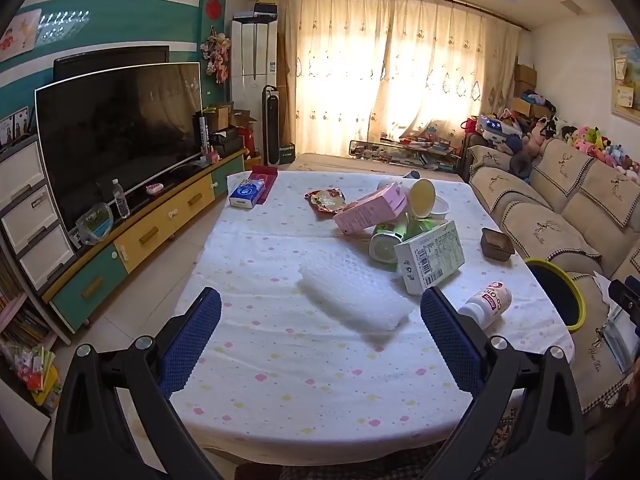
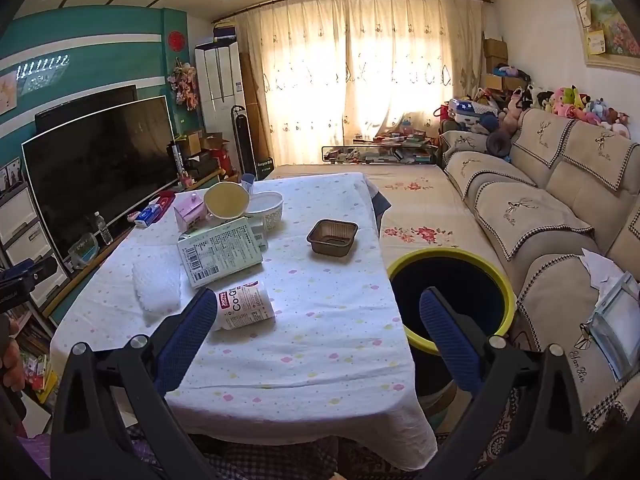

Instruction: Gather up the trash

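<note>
Trash lies on a table under a spotted white cloth [image 1: 280,360]: a bubble-wrap sheet [image 1: 352,296], a white carton [image 1: 430,258], a pink carton [image 1: 370,208], a white bottle [image 1: 486,304] on its side, paper cups [image 1: 422,198], a red wrapper [image 1: 326,200] and a brown tray [image 1: 496,244]. My left gripper [image 1: 320,312] hovers open above the table's near edge, just short of the bubble wrap. My right gripper [image 2: 318,312] is open too, between the bottle [image 2: 244,304] and a black bin with a yellow rim [image 2: 452,300] beside the table.
A tissue box [image 1: 247,194] rests at the table's far left corner. A TV [image 1: 120,136] on a low cabinet [image 1: 132,248] lines the left wall. A beige sofa [image 2: 540,216] with papers [image 2: 612,320] on it runs along the right, close to the bin.
</note>
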Tool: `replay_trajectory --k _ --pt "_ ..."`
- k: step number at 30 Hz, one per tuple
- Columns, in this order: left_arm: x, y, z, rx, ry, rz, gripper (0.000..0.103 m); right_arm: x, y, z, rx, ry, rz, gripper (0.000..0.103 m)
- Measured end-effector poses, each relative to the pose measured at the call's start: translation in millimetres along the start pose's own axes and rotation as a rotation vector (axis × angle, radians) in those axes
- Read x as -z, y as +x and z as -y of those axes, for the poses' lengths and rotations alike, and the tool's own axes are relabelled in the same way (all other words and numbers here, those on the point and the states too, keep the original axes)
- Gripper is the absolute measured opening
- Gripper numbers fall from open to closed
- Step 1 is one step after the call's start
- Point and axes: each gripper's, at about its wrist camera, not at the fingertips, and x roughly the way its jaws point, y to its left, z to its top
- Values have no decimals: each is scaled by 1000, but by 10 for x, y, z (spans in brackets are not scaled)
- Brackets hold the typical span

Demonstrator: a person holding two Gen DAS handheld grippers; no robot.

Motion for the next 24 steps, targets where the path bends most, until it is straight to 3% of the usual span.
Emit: replay_trajectory --k 24 --pt "8 47 17 20 5 -18 98 30 102 -2 -3 15 -20 97"
